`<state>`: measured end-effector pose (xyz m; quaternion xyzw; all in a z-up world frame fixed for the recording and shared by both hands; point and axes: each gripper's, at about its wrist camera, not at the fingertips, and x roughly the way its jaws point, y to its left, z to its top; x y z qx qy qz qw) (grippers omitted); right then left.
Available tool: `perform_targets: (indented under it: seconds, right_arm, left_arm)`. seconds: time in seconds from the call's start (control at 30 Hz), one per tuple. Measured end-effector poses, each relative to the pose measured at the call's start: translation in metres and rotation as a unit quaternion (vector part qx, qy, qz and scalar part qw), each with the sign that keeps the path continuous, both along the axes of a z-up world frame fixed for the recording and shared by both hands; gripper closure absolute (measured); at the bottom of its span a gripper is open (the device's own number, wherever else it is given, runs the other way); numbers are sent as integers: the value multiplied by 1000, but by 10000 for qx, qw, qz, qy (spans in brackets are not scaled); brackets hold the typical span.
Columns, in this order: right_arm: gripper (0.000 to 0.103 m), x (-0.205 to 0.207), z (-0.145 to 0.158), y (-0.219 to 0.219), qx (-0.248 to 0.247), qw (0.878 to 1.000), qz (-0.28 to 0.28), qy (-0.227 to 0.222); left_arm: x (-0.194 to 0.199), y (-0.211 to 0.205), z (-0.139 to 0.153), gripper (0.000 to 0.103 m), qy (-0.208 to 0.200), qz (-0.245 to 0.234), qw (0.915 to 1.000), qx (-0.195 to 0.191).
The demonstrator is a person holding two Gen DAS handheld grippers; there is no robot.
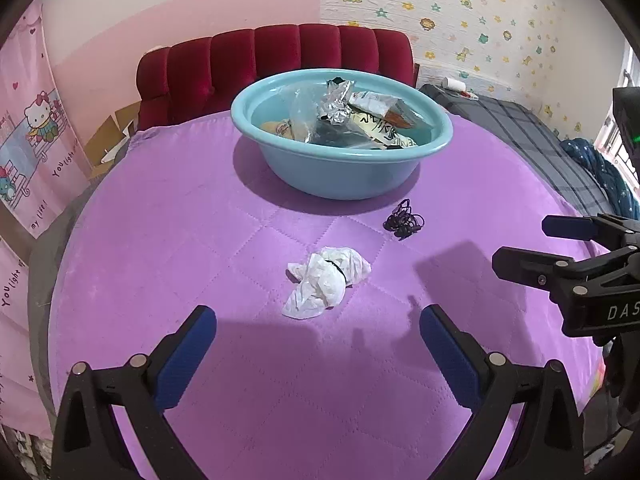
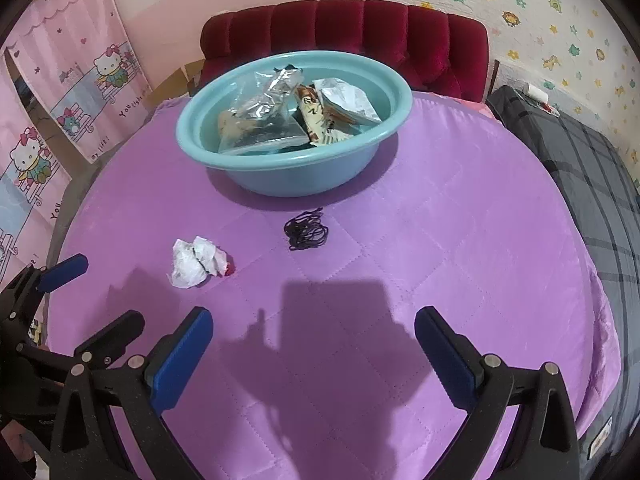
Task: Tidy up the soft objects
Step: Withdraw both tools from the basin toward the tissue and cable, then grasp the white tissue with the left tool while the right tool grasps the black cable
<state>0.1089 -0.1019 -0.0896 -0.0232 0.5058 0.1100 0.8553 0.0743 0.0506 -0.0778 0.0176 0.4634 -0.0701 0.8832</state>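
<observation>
The left gripper point(image 1: 316, 328) hangs above the near edge of the purple quilted surface point(image 1: 200, 240), its blue-padded fingers point(image 1: 188, 356) spread wide apart and holding nothing. The right gripper point(image 2: 314, 332) sits beside it at the same near edge, fingers point(image 2: 184, 356) likewise spread wide and empty; it also shows at the right border of the left wrist view.

Just beyond the left gripper lies a crumpled white plastic bag point(image 1: 326, 282), resting flat on the surface, apart from both grippers. In the right wrist view a small red spot shows at the bag's edge.

Farther on, and to the right of the bag, lies a tangled black cord point(image 1: 403, 221), near the basin but not touching it.

Behind the cord stands a light blue basin point(image 1: 340, 176) holding clear plastic bags, crinkled foil wrappers and printed packets.

Beyond the basin stands a red tufted headboard point(image 1: 280, 60).
</observation>
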Motion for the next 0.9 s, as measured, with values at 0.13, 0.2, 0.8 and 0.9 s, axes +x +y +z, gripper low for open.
perform_targets:
  seconds: [0.13,0.2,0.8,0.9]
  right_arm:
    - [0,5,-3,-1,27,10000,-39,55]
    - [0,6,-8,-2,41,9999,-29,111]
    - [0,26,-49,-7,101,9983,-51,580]
    - [0,30,-54,-6,94,9979,-23,634]
  left_arm:
    - [5,2,-9,0,123,-11,9999,7]
    - [8,3,-14,0,171,8,9999,16]
    - [44,7,-54,0,628,-2,9980,-66]
    - [50,7,-57,0,652,-27,9978,-61]
